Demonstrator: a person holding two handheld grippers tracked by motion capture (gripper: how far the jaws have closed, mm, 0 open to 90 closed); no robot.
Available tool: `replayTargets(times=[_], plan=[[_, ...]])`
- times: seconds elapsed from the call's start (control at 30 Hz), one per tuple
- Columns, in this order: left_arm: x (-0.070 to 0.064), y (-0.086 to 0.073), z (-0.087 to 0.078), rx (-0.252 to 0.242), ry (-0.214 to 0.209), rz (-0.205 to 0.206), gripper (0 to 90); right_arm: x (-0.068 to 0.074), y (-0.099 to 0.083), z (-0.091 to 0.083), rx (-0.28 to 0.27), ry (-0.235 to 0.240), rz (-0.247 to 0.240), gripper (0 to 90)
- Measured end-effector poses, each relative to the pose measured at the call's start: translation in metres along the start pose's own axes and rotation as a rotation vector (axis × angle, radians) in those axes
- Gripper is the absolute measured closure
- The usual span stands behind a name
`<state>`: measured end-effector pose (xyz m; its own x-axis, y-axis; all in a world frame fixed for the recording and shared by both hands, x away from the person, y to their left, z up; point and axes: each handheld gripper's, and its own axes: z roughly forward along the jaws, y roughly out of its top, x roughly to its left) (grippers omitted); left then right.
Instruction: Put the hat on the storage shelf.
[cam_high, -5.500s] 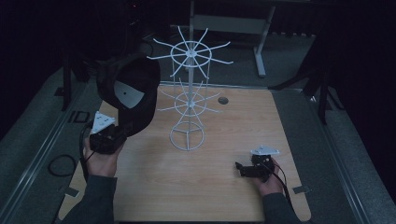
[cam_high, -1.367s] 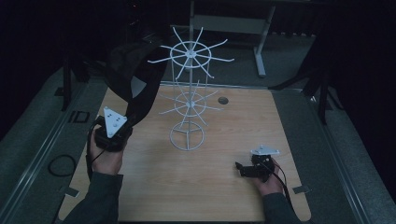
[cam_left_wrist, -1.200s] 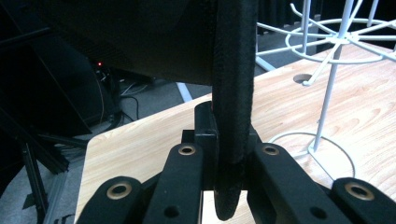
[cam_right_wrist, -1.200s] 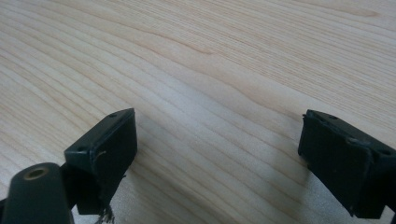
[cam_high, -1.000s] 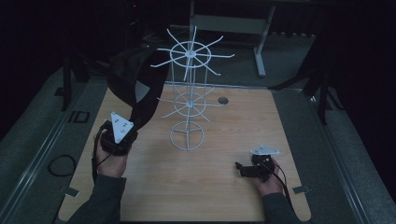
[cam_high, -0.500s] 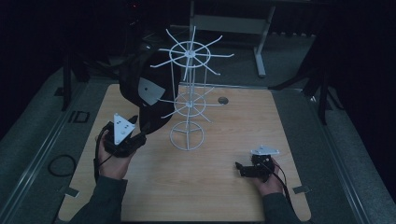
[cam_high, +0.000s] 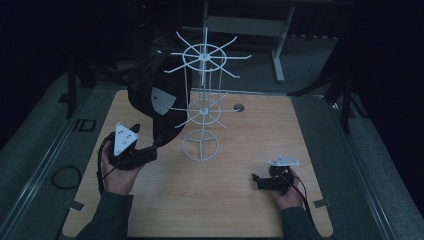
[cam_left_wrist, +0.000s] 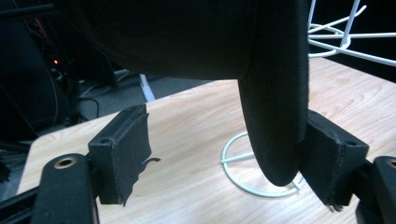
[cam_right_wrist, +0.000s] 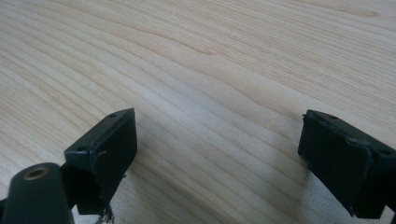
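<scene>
A black cap (cam_high: 155, 95) hangs up against the left side of a white wire rack (cam_high: 202, 65) that stands on the wooden table (cam_high: 240, 215). My left gripper (cam_high: 156, 146) sits just below the cap, to the left of the rack's base ring (cam_high: 200, 147). In the left gripper view the cap (cam_left_wrist: 187, 37) looms overhead and its brim (cam_left_wrist: 275, 116) drops between the jaws, against the right pad (cam_left_wrist: 327, 158). The left gripper (cam_left_wrist: 229, 140) stands open with a wide gap beside the brim. My right gripper (cam_high: 257, 181) rests low at the table's front right, open (cam_right_wrist: 219, 135) over bare wood.
A small round hole (cam_high: 238, 107) sits in the tabletop behind the rack. Grey floor and a dark cable loop (cam_high: 65, 176) lie left of the table. A metal desk frame (cam_high: 277, 45) stands beyond the far edge.
The left hand has carried the cap rightward from the table's left edge to the rack and has dropped lower. The right gripper has not moved.
</scene>
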<state>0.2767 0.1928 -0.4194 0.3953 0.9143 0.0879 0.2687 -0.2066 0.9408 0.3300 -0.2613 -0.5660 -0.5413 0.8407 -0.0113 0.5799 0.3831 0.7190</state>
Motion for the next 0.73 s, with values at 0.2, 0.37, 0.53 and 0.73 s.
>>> replayTargets(times=[0.2,0.37,0.53,0.73], plan=[[-0.001,-0.006,-0.001,0.013,-0.023,-0.014,22.8,0.0,0.0,0.0,-0.002,0.0,0.0,11.5],[0.0,-0.011,-0.004,0.019,-0.038,-0.035,22.5,0.0,0.0,0.0,-0.001,0.0,-0.001,11.5],[0.002,-0.015,-0.005,0.031,-0.056,-0.056,22.5,0.0,0.0,0.0,-0.002,0.001,-0.002,11.5],[0.001,-0.02,-0.003,0.049,-0.077,-0.079,23.4,0.0,0.0,0.0,-0.002,0.0,0.0,11.5]])
